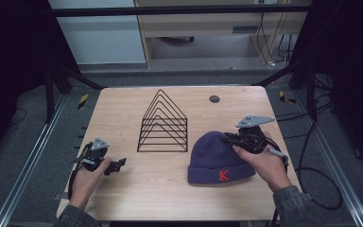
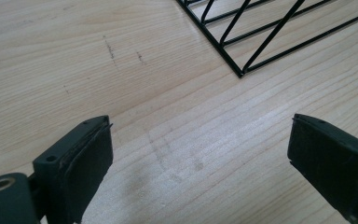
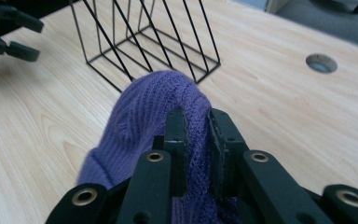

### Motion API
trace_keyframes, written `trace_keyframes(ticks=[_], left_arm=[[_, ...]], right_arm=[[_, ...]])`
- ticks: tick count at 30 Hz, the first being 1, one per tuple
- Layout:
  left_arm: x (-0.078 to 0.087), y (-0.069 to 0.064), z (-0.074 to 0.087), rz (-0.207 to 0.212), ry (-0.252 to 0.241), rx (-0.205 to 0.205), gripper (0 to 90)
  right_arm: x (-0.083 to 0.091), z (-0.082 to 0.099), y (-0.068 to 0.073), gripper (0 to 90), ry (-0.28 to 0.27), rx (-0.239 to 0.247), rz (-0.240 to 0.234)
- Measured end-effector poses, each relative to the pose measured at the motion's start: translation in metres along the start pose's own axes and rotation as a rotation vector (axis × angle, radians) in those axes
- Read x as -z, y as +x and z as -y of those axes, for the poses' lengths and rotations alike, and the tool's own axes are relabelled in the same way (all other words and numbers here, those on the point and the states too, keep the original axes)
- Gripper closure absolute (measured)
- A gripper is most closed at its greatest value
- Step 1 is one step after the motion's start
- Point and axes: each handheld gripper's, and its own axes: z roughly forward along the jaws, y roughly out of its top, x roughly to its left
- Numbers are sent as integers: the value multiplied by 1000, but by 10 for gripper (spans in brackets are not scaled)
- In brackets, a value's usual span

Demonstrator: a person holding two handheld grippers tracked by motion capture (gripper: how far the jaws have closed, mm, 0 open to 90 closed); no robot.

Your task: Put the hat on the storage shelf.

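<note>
Ahead of left gripper [image 2: 200,154]: bare table [image 2: 74,56] between its wide-apart jaws, free to pass.
Ahead and to its right: black wire rack [image 2: 261,42], its corner near, blocking that way.
Between right gripper [image 3: 198,135] jaws: purple beanie [image 3: 144,116] knit pinched there, no gap left.
Beyond right gripper: rack [image 3: 144,42] just past the beanie crown.
To its right: open tabletop up to a round hole [image 3: 321,63].
</note>
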Motion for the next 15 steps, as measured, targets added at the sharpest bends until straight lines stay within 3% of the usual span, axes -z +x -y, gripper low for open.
trace_keyframes(ticks=[15], left_arm=[[9,-2,-4,25,-60,0,71]], right_arm=[[14,-40,-4,792,-46,36,24]])
